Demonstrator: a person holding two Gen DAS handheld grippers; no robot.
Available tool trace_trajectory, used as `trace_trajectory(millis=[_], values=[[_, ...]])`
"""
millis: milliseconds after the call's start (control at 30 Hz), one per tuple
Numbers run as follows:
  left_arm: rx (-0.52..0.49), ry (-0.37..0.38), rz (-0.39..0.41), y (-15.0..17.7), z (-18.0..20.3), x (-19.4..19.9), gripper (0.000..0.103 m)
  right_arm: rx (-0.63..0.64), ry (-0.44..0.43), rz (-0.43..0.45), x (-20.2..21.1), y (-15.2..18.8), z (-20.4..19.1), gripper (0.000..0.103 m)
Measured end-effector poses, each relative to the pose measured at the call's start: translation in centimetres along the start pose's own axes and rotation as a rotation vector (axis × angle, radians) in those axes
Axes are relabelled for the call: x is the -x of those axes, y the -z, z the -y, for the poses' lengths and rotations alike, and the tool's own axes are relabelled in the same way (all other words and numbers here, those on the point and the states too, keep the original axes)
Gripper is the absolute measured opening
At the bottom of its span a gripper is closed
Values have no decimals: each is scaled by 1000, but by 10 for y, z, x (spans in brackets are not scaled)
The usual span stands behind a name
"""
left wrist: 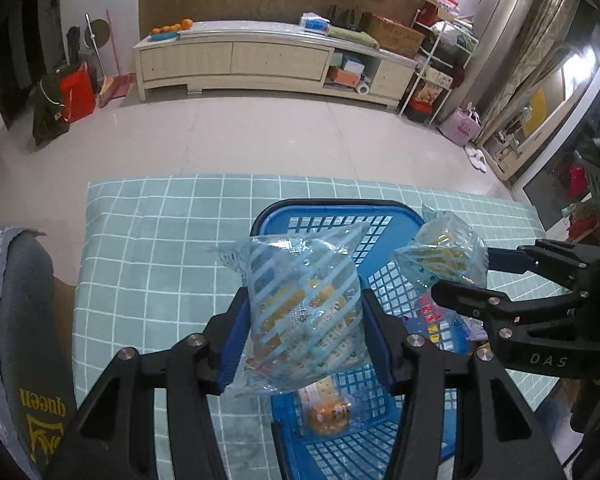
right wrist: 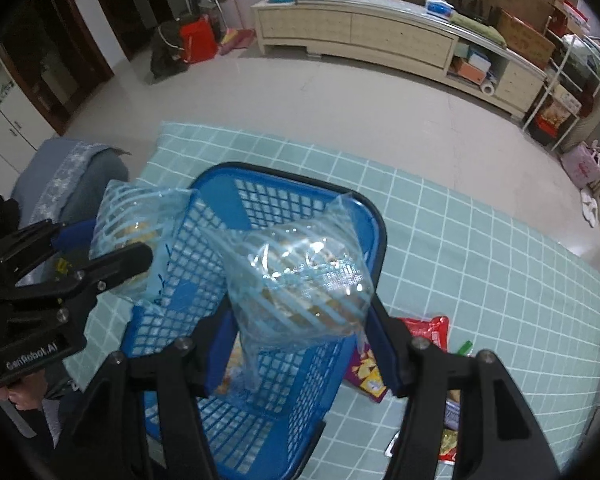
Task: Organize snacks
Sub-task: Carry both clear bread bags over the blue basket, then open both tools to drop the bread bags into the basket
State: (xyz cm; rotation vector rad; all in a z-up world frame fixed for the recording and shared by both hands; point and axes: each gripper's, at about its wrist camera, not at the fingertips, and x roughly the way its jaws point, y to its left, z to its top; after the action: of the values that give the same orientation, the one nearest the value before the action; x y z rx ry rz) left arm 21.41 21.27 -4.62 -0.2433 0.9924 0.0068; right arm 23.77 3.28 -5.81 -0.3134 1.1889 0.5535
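Left wrist view, "DAS" on right tongs [left wrist: 440, 276], both tongs grasping striped snack packets [left wrist: 304, 312] over blue basket [left wrist: 340, 210]

Teal-checked table [right wrist: 480, 240] with blue basket [right wrist: 236, 196], red packet [right wrist: 430, 330], purple packet [right wrist: 366, 374].

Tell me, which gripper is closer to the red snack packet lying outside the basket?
Right. The right gripper hangs over the basket edge just beside the red packet; the left gripper is over the basket's far side.
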Motion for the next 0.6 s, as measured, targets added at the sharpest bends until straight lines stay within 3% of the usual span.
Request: trace_trajectory(millis=[433, 533, 600], values=[[-8, 23, -36, -18, -2, -31, 56, -7, 33, 2, -16, -17, 9, 66], [-9, 29, -30, -22, -1, -31, 64, -9, 37, 8, -20, -17, 9, 72], [0, 16, -14, -23, -2, -27, 66, -16, 36, 8, -21, -17, 10, 85]])
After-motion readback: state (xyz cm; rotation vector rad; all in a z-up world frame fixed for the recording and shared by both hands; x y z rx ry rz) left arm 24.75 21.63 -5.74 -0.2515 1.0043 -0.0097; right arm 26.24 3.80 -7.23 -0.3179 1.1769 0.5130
